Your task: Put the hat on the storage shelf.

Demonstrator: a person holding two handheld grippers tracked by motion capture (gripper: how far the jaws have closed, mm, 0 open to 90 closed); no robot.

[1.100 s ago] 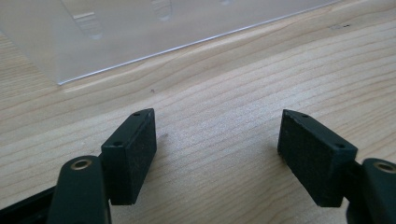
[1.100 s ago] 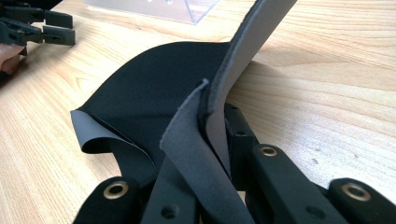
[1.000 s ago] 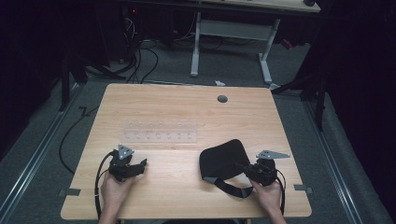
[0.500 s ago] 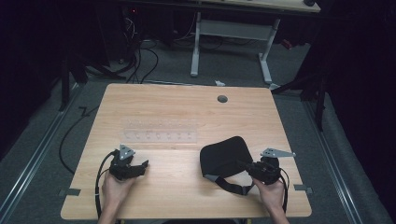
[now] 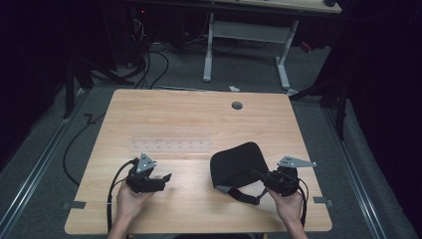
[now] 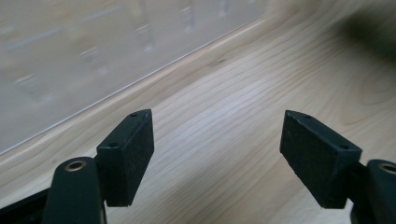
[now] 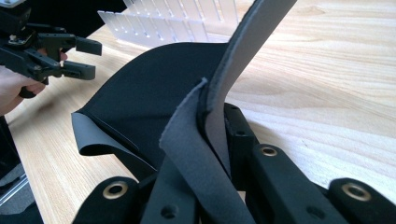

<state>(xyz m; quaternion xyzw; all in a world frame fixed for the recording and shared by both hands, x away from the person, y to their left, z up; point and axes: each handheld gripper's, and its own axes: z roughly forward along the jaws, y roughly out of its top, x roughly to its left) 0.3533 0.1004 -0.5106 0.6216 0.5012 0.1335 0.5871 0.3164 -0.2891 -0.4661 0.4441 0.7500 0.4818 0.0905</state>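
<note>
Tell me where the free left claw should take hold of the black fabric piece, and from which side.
Probably the curled grey-lined edge of the black fabric piece, coming from the left across the table. That flap lifts off the wood, so open jaws could slip around it; the right claw already pinches the opposite end. The left claw stands open.
</note>
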